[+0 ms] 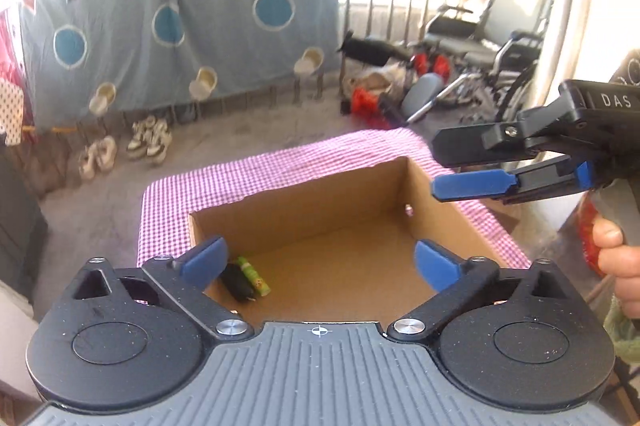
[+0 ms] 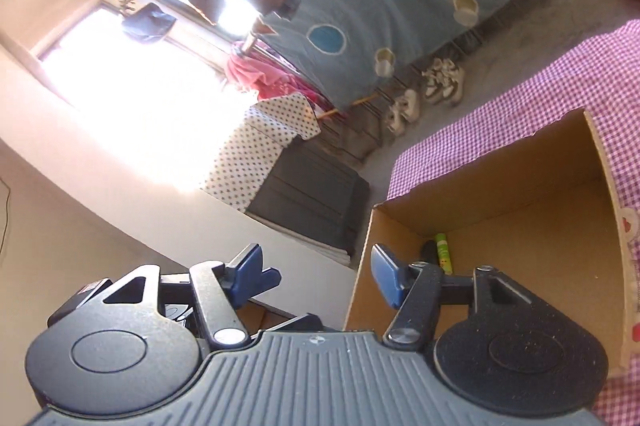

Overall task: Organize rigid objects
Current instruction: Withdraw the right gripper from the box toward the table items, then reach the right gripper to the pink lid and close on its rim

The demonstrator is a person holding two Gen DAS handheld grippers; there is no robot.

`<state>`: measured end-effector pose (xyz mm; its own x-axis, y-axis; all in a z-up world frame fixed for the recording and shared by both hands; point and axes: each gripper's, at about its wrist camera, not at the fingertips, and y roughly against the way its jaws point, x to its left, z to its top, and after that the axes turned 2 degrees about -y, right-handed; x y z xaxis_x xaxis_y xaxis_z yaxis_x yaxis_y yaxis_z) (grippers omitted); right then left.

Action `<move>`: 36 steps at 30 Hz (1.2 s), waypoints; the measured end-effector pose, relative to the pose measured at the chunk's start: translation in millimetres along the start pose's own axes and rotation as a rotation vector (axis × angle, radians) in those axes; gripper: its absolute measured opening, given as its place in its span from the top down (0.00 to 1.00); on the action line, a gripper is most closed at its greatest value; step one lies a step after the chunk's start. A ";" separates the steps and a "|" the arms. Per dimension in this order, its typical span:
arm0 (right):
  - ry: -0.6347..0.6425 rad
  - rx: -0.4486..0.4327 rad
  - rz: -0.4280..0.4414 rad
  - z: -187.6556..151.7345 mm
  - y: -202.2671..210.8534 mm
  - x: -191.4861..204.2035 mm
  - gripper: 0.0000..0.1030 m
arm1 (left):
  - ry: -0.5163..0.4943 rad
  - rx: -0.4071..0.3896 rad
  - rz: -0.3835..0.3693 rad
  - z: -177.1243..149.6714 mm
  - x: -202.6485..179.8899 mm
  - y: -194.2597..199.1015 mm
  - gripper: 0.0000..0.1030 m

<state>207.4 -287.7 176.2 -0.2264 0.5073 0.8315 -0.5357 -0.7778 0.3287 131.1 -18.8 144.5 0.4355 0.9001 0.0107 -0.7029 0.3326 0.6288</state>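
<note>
An open cardboard box (image 1: pixel 304 218) stands on a table under a pink checked cloth (image 1: pixel 260 170). In its left corner lie a green tube (image 1: pixel 253 276) and a black object (image 1: pixel 237 282), side by side. My left gripper (image 1: pixel 320 262) hangs over the box, open, with nothing between its blue pads (image 1: pixel 204 260). My right gripper (image 1: pixel 438 166) reaches in from the right above the box's far right corner, held by a person's hand (image 1: pixel 616 258). In the right wrist view this right gripper (image 2: pixel 320 274) is open and empty, above the left wall of the box (image 2: pixel 500 186), with the green tube (image 2: pixel 443 253) behind its finger.
Past the table are bare floor and pairs of shoes (image 1: pixel 148 138) under a blue blanket hung on a railing (image 1: pixel 200 26). A wheelchair (image 1: pixel 480 38) and red clutter (image 1: pixel 368 102) stand at the back right. A dark crate (image 2: pixel 312 194) sits left of the table.
</note>
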 end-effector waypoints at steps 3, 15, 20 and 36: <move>0.011 -0.045 -0.026 -38.4 27.2 -5.0 0.28 | 0.000 -0.027 -0.016 -28.9 -11.7 18.1 0.00; -0.049 0.035 -0.252 -191.2 10.7 -45.8 0.28 | 0.136 0.176 -0.097 -145.6 -17.2 -11.4 0.00; -0.092 0.146 -0.322 -219.9 -17.7 -57.5 0.35 | 0.068 0.259 -0.090 -173.0 -31.4 -23.1 0.00; -0.026 0.238 -0.434 -234.4 -70.8 -47.2 0.60 | -0.073 0.327 -0.033 -204.4 -49.3 -63.1 0.16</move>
<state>65.4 -169.5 8.7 -0.0016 0.7963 0.6049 -0.3743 -0.5614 0.7381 39.0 -26.7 -54.7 0.5028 0.8637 0.0347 -0.4755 0.2428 0.8456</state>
